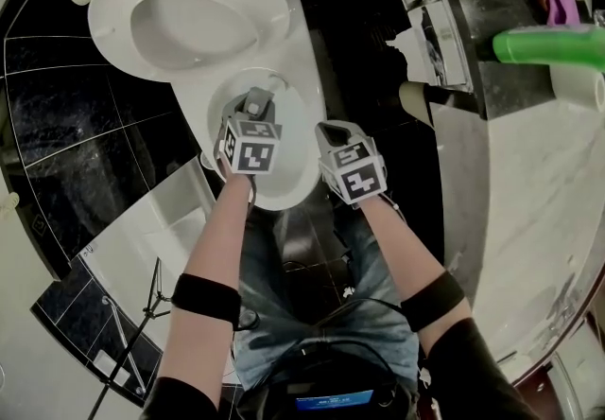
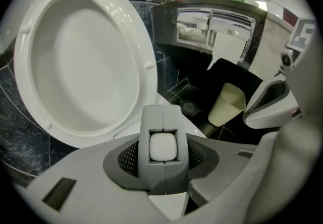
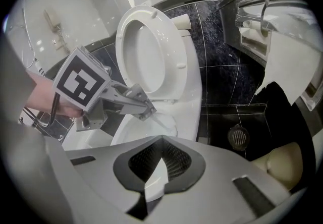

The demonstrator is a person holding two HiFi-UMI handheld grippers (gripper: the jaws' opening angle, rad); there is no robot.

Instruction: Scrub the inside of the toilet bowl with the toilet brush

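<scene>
Left hand-held gripper (image 1: 256, 111) is pinching the toilet brush (image 2: 162, 146): in its own view the two jaws stand apart on either side of the handle, with the meshed pads (image 2: 129, 157) pressing on it. The handle looks like a grey squared block with a seam down the middle and a white, rounded-square piece set in its end. In the right gripper view a thin pale part goes from this grip slanting down into the toilet bowl (image 1: 307, 139); the brush head itself I cannot make out. The right hand-held gripper (image 3: 160, 160) is just beside the left one, over the near edge of the bowl, with its jaws pressed together at the tips and nothing between them. Behind the bowl the white seat (image 1: 180, 16) stands raised. To the right, on the dark tiled floor (image 3: 222, 92), there are a round drain (image 3: 238, 137) and a cream bin (image 2: 226, 104), and above them a chrome paper holder (image 2: 214, 26) with torn paper hanging. A green object (image 1: 548, 44) lies on the marble surface (image 1: 529, 191).
</scene>
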